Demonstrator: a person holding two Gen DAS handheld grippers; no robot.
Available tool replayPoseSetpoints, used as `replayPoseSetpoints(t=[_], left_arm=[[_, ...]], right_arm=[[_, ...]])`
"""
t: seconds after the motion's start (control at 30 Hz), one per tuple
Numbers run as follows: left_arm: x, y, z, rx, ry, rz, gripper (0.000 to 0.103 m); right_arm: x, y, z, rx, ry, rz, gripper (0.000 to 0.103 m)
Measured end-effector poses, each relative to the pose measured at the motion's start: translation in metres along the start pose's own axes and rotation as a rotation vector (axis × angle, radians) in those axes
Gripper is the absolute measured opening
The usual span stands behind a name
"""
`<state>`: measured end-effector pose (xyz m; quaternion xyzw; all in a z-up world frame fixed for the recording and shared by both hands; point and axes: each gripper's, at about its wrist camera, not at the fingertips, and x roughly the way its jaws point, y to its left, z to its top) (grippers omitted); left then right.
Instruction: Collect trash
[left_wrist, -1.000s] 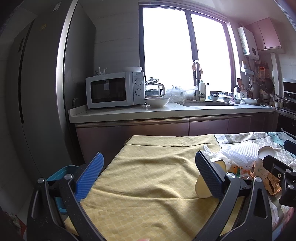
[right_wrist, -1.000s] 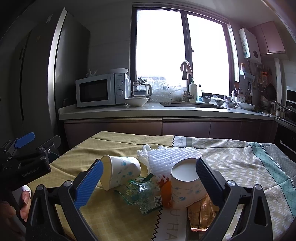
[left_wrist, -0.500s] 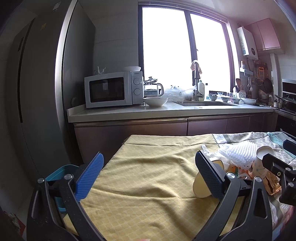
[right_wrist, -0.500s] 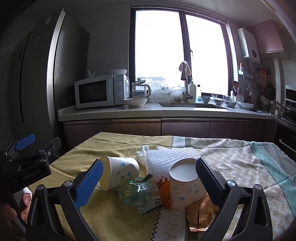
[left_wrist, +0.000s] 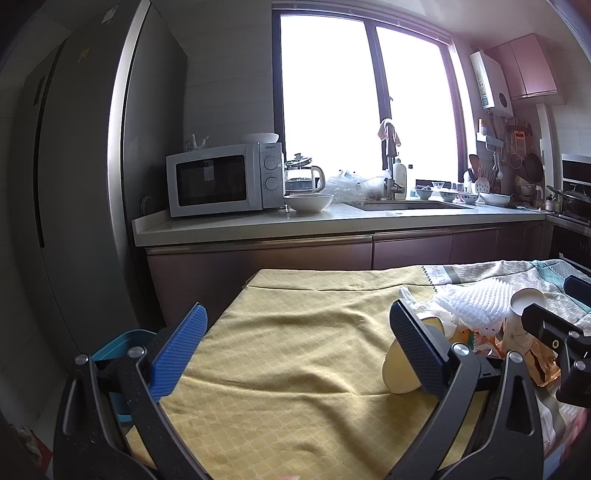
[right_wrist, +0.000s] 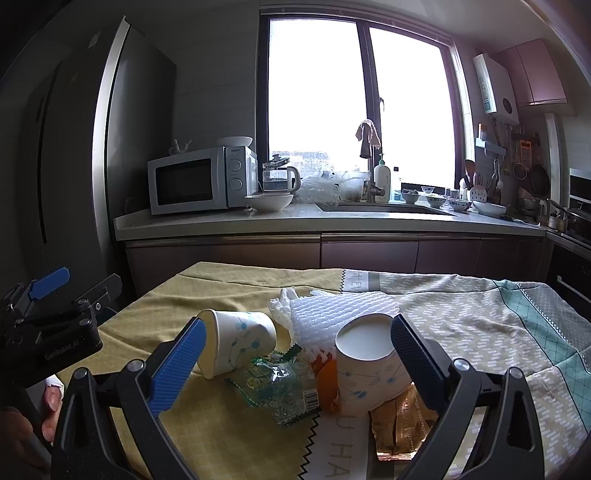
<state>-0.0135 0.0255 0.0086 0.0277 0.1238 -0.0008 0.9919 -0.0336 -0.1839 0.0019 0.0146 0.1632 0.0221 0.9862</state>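
Note:
A trash pile lies on the cloth-covered table: a tipped paper cup, a second paper cup base-up, a green clear wrapper, a gold wrapper, white foam netting. My right gripper is open, just short of the pile, fingers either side of it. My left gripper is open and empty over bare yellow cloth; the tipped cup lies beside its right finger. The left gripper also shows in the right wrist view.
A blue bin stands on the floor off the table's left edge. A tall fridge stands at left. A counter with a microwave, bowl and sink runs behind the table.
Both grippers have barely moved; the views drifted slightly. Nothing was taken hold of or let go.

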Motion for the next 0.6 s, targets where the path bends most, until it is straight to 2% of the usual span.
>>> replayPoseSetpoints(t=[0.27, 0.6], left_arm=[[-0.003, 0.001, 0.000, 0.000, -0.019, -0.010, 0.098], [0.009, 0.005, -0.004, -0.022, 0.051, 0.000, 0.098]], right_arm=[[0.000, 0.000, 0.000, 0.001, 0.001, 0.000, 0.097], [0.002, -0.001, -0.001, 0.002, 0.002, 0.002, 0.097]])
